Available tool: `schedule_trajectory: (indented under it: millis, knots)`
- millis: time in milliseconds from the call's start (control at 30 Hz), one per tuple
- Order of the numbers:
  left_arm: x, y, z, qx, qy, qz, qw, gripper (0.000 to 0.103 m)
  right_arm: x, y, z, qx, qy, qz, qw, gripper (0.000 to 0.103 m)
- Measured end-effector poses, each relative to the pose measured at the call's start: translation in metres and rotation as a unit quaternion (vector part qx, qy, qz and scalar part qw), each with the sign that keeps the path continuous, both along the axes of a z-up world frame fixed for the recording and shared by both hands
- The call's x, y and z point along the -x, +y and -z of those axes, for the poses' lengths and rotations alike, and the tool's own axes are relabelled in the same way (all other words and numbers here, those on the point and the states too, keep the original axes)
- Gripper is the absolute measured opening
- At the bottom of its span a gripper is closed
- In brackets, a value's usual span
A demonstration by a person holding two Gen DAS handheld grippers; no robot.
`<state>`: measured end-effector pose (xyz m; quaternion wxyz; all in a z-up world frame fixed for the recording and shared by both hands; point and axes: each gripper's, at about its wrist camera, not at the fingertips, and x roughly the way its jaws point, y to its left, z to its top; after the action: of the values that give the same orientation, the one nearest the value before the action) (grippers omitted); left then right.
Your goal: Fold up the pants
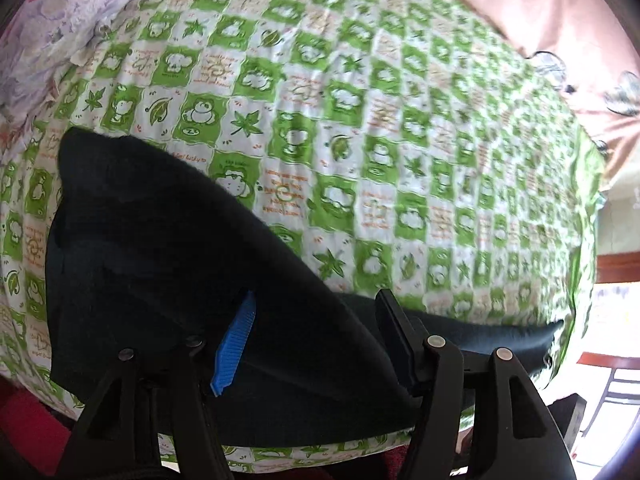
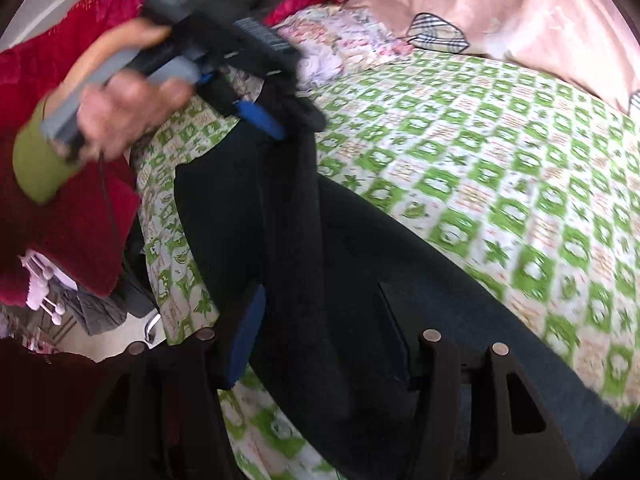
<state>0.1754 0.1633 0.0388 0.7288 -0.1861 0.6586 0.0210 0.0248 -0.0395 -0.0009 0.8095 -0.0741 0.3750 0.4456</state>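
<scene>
The pants [image 2: 256, 216] lie on the bedsheet [image 2: 480, 168] near its edge, under the left gripper [image 2: 280, 120]; a pillow [image 2: 500, 4], seemingly, lies behind.

Left gripper [image 1: 316, 332] and right gripper [image 2: 320, 336] both point downward, jaws parted.

Black fingers [image 1: 394, 332] w/ blue ribbed pads [image 1: 234, 354], round rivets; grey handle [image 2: 100, 92], thin black cable, green cuff [image 2: 38, 164].
</scene>
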Motion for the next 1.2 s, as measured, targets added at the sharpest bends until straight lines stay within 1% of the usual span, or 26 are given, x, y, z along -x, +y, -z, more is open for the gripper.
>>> schedule_trajectory:
  millis: [33,67,100,133,167,200,233,267,300,367,400,467,533,633,700,833,1033,1200]
  knots:
    - [-0.008,0.001,0.005,-0.010,0.013,-0.001,0.9999,0.063,-0.002,0.002,0.001,-0.001,0.001,-0.004,1.000,0.057]
    - [-0.009,-0.001,0.008,-0.020,0.019,0.001,0.9996,0.059,-0.003,0.005,0.002,-0.001,0.002,-0.005,1.000,0.057]
    - [-0.014,-0.003,0.013,-0.039,0.029,0.009,0.9988,0.050,-0.005,0.006,0.004,0.000,0.003,-0.006,1.000,0.057]
    - [-0.013,-0.006,0.016,-0.048,0.032,0.014,0.9982,0.043,-0.007,0.008,0.006,0.002,0.007,-0.006,1.000,0.057]
    - [-0.013,-0.008,0.020,-0.051,0.035,0.023,0.9978,0.023,-0.009,0.010,0.008,0.005,0.012,-0.009,1.000,0.057]
    - [-0.009,-0.009,0.022,-0.049,0.030,0.027,0.9979,0.013,-0.010,0.013,0.010,0.008,0.015,-0.012,1.000,0.053]
    - [-0.003,-0.010,0.020,-0.052,0.018,0.029,0.9981,0.013,-0.010,0.015,0.012,0.011,0.018,-0.017,1.000,0.045]
    - [0.004,-0.010,0.015,-0.059,-0.004,0.032,0.9977,0.009,-0.009,0.017,0.014,0.014,0.022,-0.025,0.999,0.026]
    - [0.010,-0.010,0.012,-0.061,-0.016,0.033,0.9975,0.007,-0.008,0.018,0.014,0.015,0.021,-0.028,0.999,0.012]
    - [0.030,-0.005,0.000,-0.044,-0.058,0.021,0.9972,0.005,-0.003,0.017,0.011,0.009,0.008,-0.032,0.999,0.009]
    - [0.045,0.001,-0.010,-0.033,-0.089,0.010,0.9954,0.005,0.000,0.015,0.006,0.003,0.000,-0.032,0.999,0.008]
    - [0.069,0.012,-0.020,-0.015,-0.128,-0.009,0.9917,0.005,0.004,0.014,0.000,-0.005,-0.011,-0.037,0.999,0.008]
    - [0.103,0.027,-0.028,0.013,-0.169,-0.043,0.9846,0.004,0.009,0.015,-0.005,-0.007,-0.024,-0.047,0.999,0.008]
    - [0.143,0.035,-0.029,0.039,-0.206,-0.077,0.9747,0.004,0.019,0.020,-0.010,0.006,-0.047,-0.064,0.997,0.008]
    - [0.168,0.038,-0.022,0.054,-0.226,-0.100,0.9675,0.004,0.024,0.022,-0.011,0.018,-0.056,-0.074,0.996,0.008]
    - [0.196,0.042,-0.007,0.067,-0.250,-0.124,0.9580,0.004,0.034,0.029,-0.011,0.044,-0.070,-0.091,0.992,0.008]
    - [0.222,0.051,0.019,0.104,-0.259,-0.145,0.9491,0.004,0.039,0.035,-0.004,0.076,-0.073,-0.094,0.990,0.008]
    - [0.233,0.056,0.045,0.124,-0.250,-0.150,0.9485,0.004,0.037,0.040,0.002,0.091,-0.063,-0.089,0.990,0.008]
